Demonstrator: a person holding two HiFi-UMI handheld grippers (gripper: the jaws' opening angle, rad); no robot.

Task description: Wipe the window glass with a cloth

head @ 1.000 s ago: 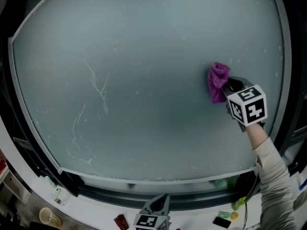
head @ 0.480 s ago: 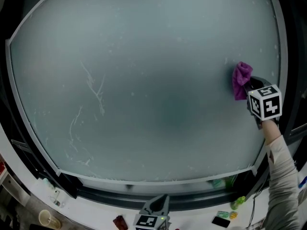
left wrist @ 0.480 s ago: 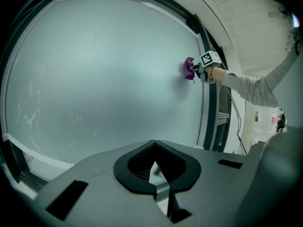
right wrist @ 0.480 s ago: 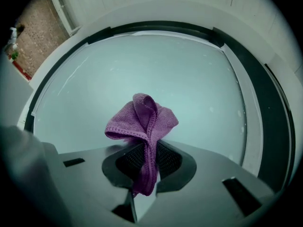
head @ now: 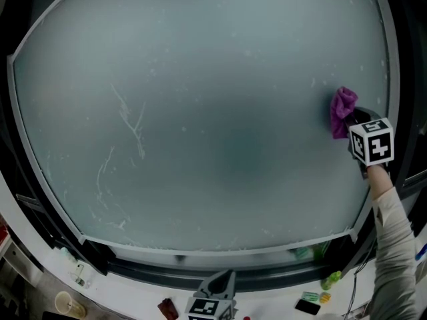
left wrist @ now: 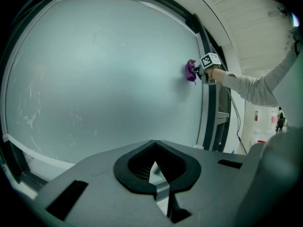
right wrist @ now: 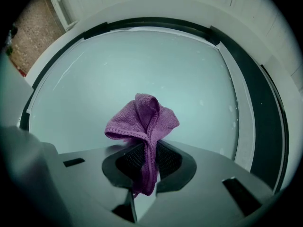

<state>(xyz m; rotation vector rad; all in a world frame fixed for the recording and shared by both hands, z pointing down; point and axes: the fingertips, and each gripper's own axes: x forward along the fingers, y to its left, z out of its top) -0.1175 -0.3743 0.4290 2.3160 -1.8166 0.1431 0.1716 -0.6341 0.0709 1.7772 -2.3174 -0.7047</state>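
Observation:
The window glass [head: 200,112] is a large frosted pane that fills the head view. A purple cloth [head: 343,112] is pressed to it near the right frame, at mid height. My right gripper [head: 352,120] is shut on that cloth, its marker cube [head: 371,142] just below. In the right gripper view the cloth [right wrist: 144,122] bunches out of the closed jaws of the right gripper [right wrist: 147,162] against the glass [right wrist: 142,74]. My left gripper [head: 217,292] hangs low at the bottom edge, away from the pane. The left gripper [left wrist: 155,167] is shut on nothing, and its view shows the cloth [left wrist: 191,71] far off.
White streaks [head: 130,122] mark the left part of the glass. A dark frame [head: 400,79] rims the pane. On the sill below lie a cup [head: 65,302], a green bottle [head: 331,283] and a black item [head: 308,308]. A sleeve [head: 393,245] rises at the right.
My right gripper has carried the cloth rightward across the glass, almost to the right frame, slowing in the last half second. The left gripper has stayed put.

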